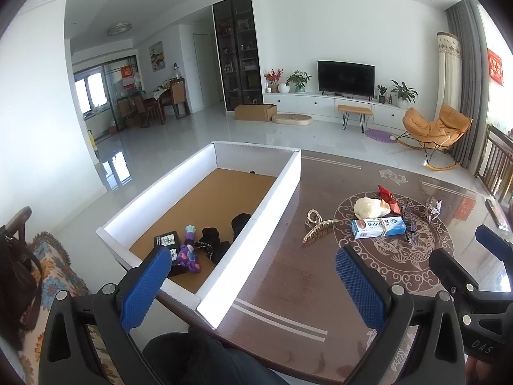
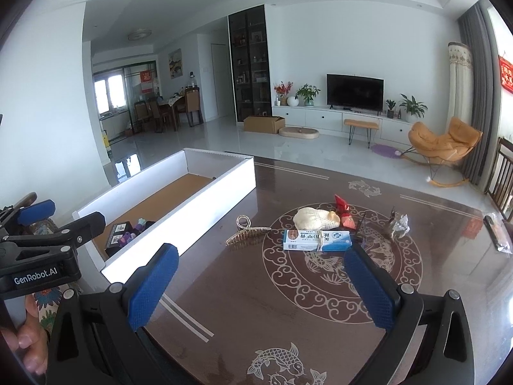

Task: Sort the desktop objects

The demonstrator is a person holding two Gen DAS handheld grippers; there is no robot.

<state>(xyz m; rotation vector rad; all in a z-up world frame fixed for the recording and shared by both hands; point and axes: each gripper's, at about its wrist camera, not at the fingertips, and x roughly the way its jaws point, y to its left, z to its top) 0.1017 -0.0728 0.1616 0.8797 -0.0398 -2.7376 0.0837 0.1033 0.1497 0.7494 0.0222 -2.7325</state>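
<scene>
Both the left gripper (image 1: 253,284) and right gripper (image 2: 263,285) hang with jaws wide apart, holding nothing. On the dark patterned table (image 2: 288,314) ahead lie a gold hair claw (image 2: 245,234), a blue-and-white ointment box (image 2: 315,240) and a cream pouch (image 2: 315,218). To the left, the white-walled box (image 1: 266,199) holds a purple toy (image 1: 189,250) and black items (image 1: 221,240).

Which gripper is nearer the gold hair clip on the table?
Right, narrowly. The right gripper is open just short of the hair clip; the left gripper is open over the white box's near corner.
</scene>
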